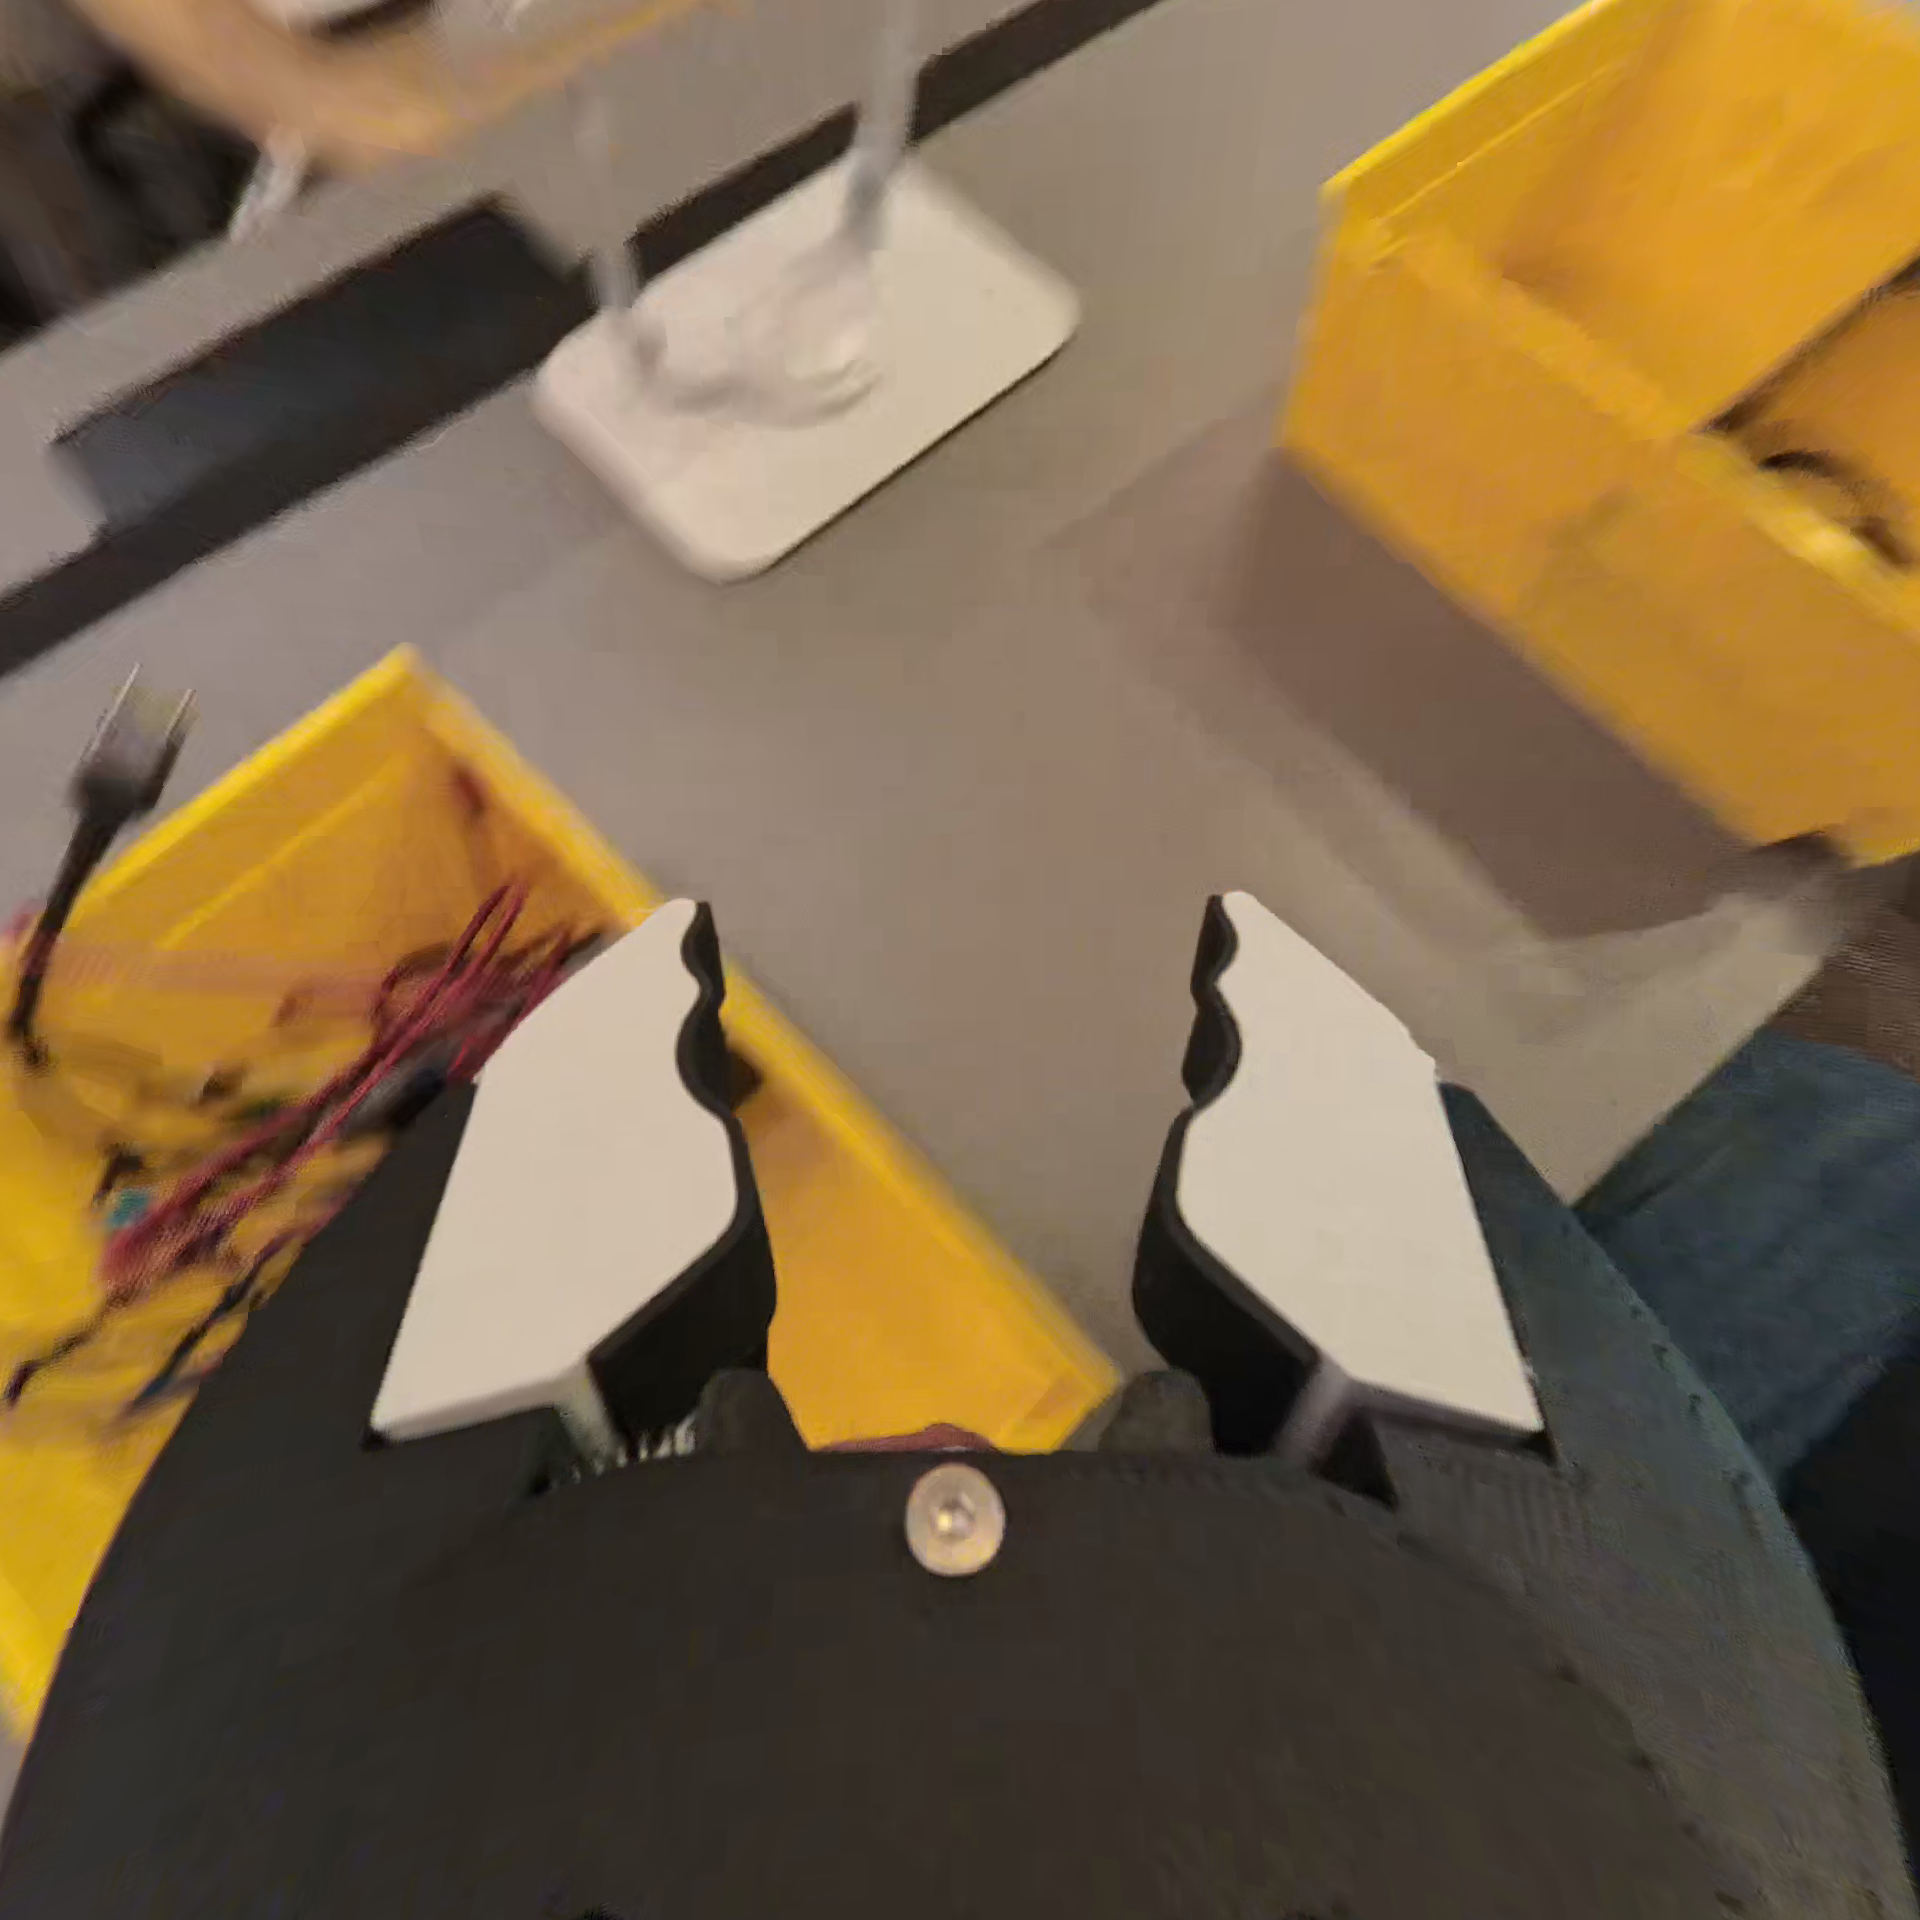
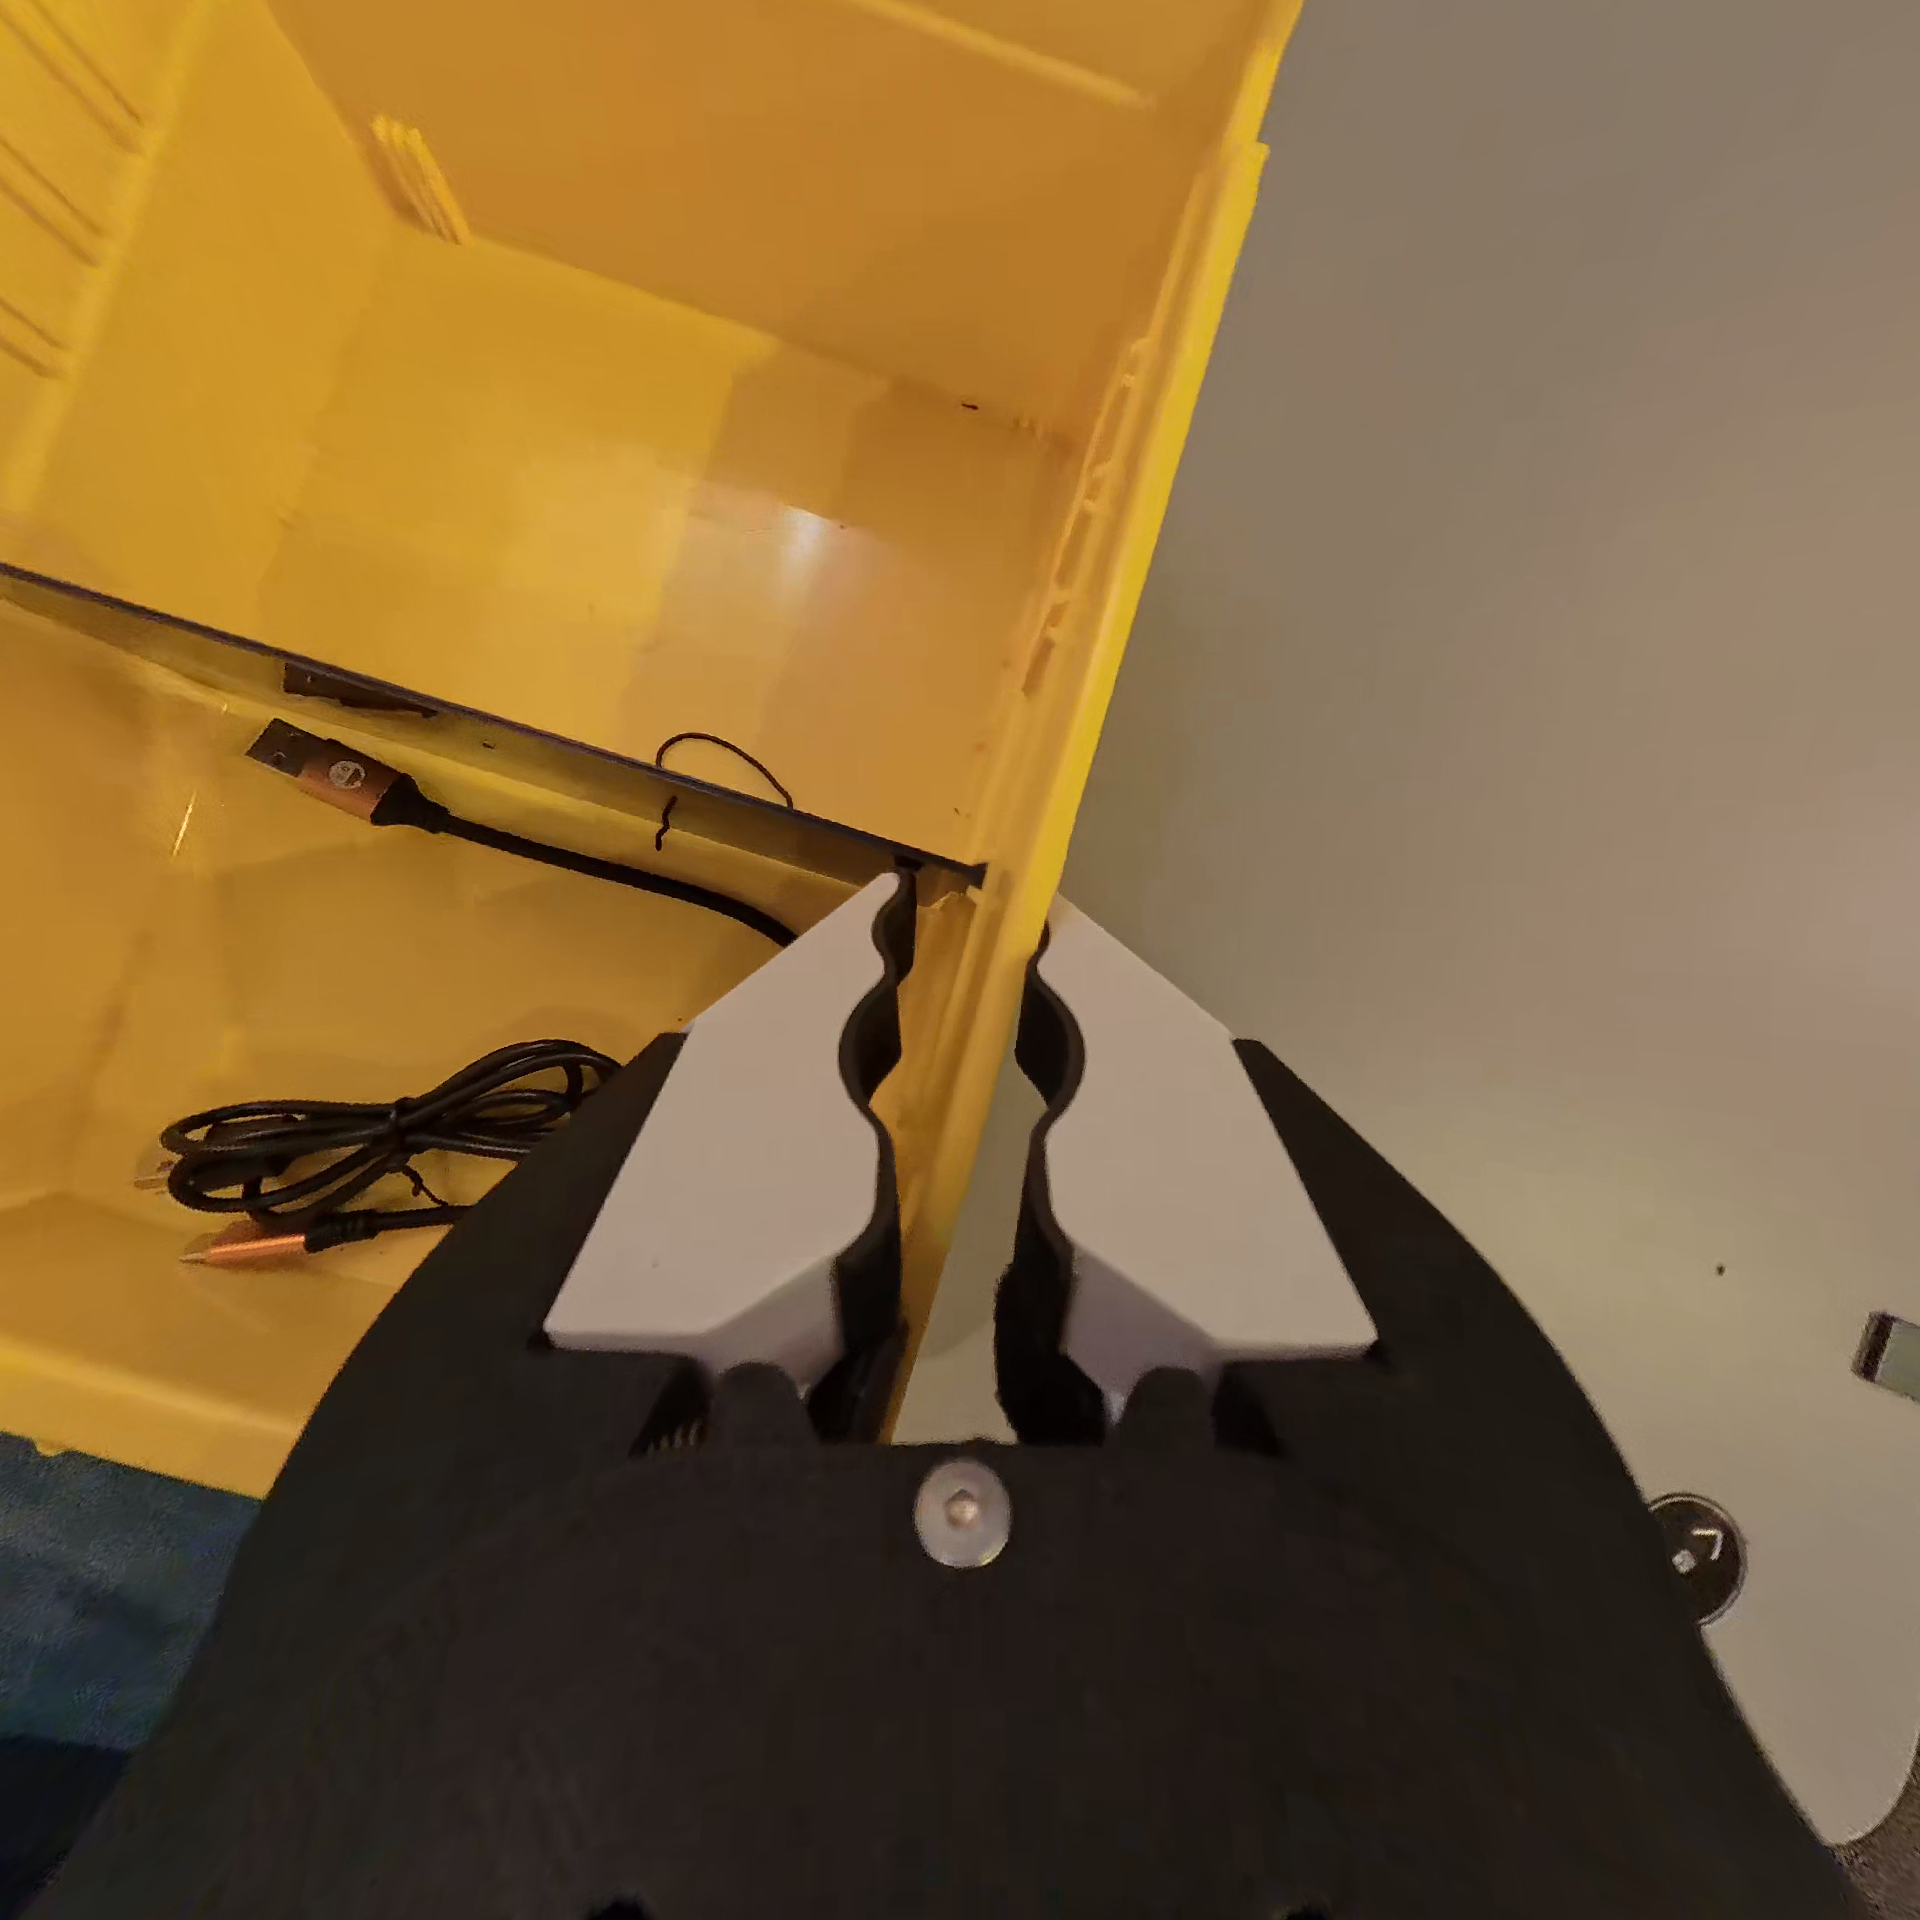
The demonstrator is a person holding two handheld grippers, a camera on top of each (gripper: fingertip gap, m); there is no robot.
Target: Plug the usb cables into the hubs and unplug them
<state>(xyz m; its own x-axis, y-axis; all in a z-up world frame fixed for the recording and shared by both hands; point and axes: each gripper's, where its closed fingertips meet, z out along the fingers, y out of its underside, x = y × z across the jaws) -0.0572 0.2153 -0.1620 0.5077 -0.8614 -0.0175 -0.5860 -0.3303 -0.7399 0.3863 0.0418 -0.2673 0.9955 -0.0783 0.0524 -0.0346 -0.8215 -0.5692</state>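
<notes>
The grey surface (image 1: 935, 790) carries two yellow bins: a large one (image 2: 582, 436) that the right claw (image 2: 961, 914) has by its side wall (image 2: 1049, 831), one finger inside and one outside, closed down onto the plastic, and a smaller one (image 1: 914, 1226) beside and below the left claw (image 1: 956, 914), which hangs wide open over bare surface with nothing in it. Inside the large bin lie a black cable with a copper-coloured usb plug (image 2: 322, 771) near the dark divider (image 2: 447, 717), and a coiled black cable (image 2: 353, 1143) closer to the near wall. The small bin holds a blurred tangle of red and dark wires (image 1: 343, 1049), and a single usb plug (image 1: 135, 727) stands up past its far corner. No hub can be made out for certain. By the look of it, this is set-up: the bin is being steadied or shifted, and no plugging has begun. The next move calls for letting go of the wall, then closing on a plug body squarely
</notes>
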